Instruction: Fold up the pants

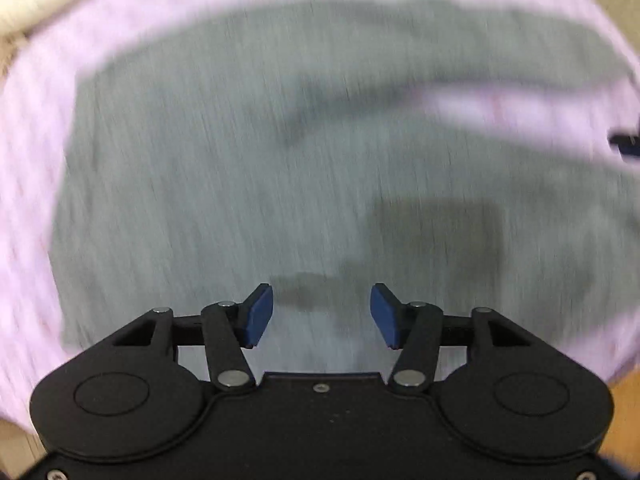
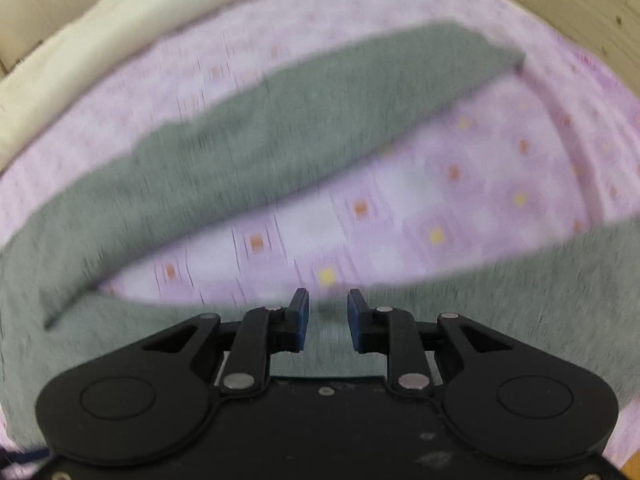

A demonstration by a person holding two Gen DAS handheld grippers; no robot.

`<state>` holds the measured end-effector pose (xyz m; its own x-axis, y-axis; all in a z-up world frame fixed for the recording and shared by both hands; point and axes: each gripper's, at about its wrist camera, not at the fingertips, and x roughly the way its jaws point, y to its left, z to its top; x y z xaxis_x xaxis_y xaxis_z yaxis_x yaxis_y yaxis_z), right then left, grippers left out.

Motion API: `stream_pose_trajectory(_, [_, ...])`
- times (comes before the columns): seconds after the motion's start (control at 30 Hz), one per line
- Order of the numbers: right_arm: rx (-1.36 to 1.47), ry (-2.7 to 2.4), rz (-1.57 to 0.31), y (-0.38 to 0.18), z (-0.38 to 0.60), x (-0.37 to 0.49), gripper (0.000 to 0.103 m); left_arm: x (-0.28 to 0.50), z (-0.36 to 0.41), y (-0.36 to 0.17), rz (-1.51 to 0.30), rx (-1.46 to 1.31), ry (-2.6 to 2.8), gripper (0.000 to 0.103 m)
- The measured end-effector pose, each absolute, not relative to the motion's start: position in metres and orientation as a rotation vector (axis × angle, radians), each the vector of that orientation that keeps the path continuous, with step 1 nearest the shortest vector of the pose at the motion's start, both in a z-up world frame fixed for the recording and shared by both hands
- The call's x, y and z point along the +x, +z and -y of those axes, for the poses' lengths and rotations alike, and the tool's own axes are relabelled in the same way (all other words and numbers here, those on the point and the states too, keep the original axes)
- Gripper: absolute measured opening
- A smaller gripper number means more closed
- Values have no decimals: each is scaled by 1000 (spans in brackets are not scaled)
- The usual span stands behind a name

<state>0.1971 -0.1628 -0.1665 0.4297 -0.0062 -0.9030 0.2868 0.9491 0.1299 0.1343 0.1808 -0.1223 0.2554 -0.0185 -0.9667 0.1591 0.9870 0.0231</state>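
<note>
Two grippers, left [image 1: 322, 316] and right [image 2: 328, 320], jaws parted and empty, over one grey pants [image 1: 208, 184] on one pink sheet [image 2: 460, 184].

Pink patterned sheet [image 2: 460, 184]; cream pillow [image 2: 100, 40]; wooden floor [image 1: 628, 396].

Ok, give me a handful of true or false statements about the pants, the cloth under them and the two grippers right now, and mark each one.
1. The pants are grey-green. True.
2. They lie on a bare wooden table. False: they lie on a pink patterned cloth.
3. The left gripper has fabric pinched between its pads. False: its jaws stand apart with nothing between them.
4. The right gripper is open, above a pant leg. True.
5. The two legs are stacked flat together. False: cloth shows between them.
</note>
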Motion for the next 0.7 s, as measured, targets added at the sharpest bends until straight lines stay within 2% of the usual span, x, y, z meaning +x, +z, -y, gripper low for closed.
stream_pose_trajectory(0.2, [298, -181, -1061, -162, 195, 271, 30, 227, -181, -118, -1184, 102, -48, 62])
stream_pose_trajectory(0.47, [273, -177, -1091, -177, 234, 328, 30, 307, -163, -172, -1293, 111, 50, 63])
stream_pose_trajectory(0.53, [285, -193, -1092, -181, 245, 348, 31, 321, -162, -178, -1289, 103, 82, 69])
stream_pose_trajectory(0.6, [299, -218, -1091, -181, 255, 364, 33, 331, -162, -176, -1284, 83, 97, 70])
stream_pose_trajectory(0.7, [329, -280, -1083, -185, 272, 398, 35, 343, -158, -178, -1317, 110, 127, 79])
